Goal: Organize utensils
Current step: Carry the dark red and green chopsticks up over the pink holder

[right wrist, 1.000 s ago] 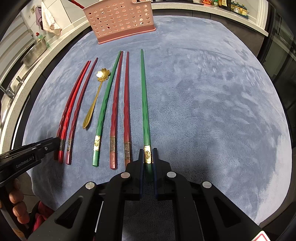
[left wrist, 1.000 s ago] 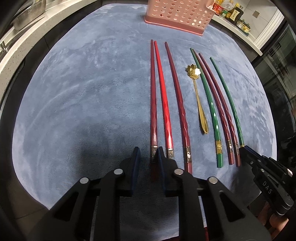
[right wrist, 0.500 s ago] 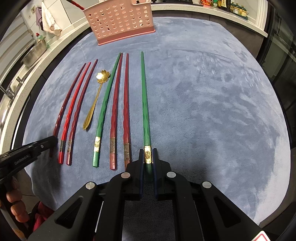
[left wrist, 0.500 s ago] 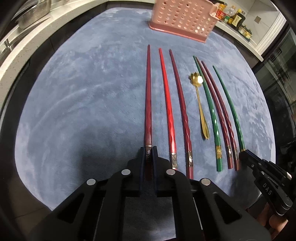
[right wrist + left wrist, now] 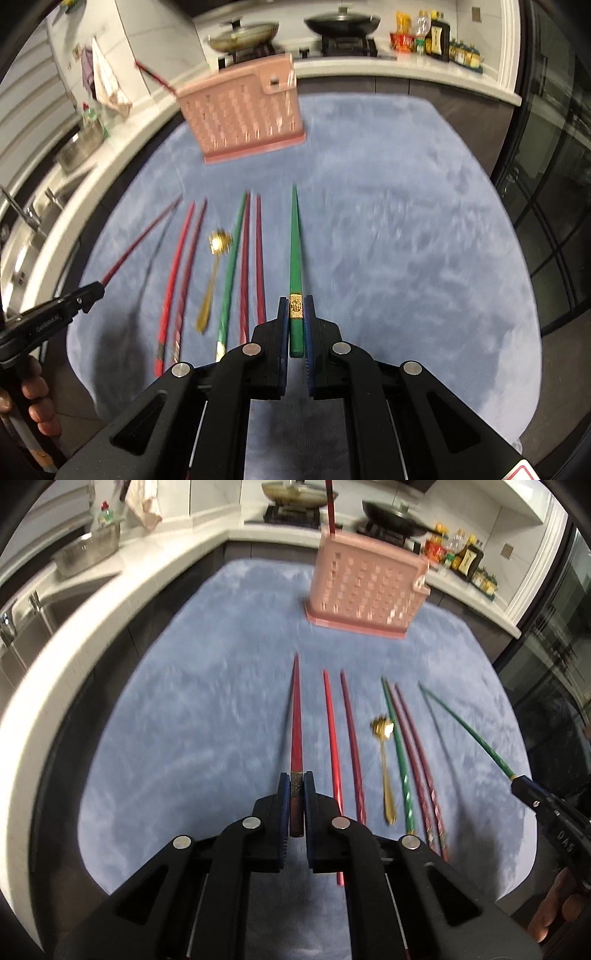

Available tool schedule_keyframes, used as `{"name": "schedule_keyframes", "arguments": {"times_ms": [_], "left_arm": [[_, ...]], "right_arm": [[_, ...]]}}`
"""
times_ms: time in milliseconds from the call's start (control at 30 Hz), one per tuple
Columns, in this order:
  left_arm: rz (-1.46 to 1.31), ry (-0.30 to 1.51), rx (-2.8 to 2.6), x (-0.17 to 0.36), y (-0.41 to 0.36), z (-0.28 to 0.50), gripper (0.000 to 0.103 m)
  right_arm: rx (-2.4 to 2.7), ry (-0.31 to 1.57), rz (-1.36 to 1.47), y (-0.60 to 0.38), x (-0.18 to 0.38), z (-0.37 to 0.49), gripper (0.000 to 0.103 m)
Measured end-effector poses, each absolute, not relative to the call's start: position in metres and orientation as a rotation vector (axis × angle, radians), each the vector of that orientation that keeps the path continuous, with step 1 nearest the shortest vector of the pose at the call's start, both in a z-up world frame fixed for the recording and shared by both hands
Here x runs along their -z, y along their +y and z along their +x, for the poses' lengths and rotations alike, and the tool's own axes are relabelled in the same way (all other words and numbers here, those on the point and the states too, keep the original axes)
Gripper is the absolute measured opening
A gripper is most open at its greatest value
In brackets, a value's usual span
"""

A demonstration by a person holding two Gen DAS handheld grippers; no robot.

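Both chopsticks [image 5: 295,716] [image 5: 294,236] lifted; basket [image 5: 365,590] stands ahead.

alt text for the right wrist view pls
The right gripper holds a green chopstick in shut jaws above a blue mat. More chopsticks and a gold spoon lie left; a pink basket stands behind.
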State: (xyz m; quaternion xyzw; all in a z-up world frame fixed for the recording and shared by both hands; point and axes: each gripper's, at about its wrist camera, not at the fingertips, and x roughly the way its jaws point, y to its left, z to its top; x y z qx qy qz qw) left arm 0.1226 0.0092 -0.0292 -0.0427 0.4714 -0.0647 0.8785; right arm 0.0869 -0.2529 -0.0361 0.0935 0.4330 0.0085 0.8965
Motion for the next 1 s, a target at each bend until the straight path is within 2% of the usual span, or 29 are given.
{"name": "schedule_keyframes", "arguments": {"times_ms": [333, 1000], "left_arm": [[-0.082, 0.843, 0.119, -0.034, 0.018, 0.150, 0.007], [-0.065, 0.666, 0.166, -0.129, 0.003, 0.211, 0.007]], "right_arm": [[-0.001, 0.762, 0.216, -0.274, -0.029, 0.113, 0.007], [-0.026, 0.583, 0.263, -0.296, -0.106, 0.166, 0.007]]}}
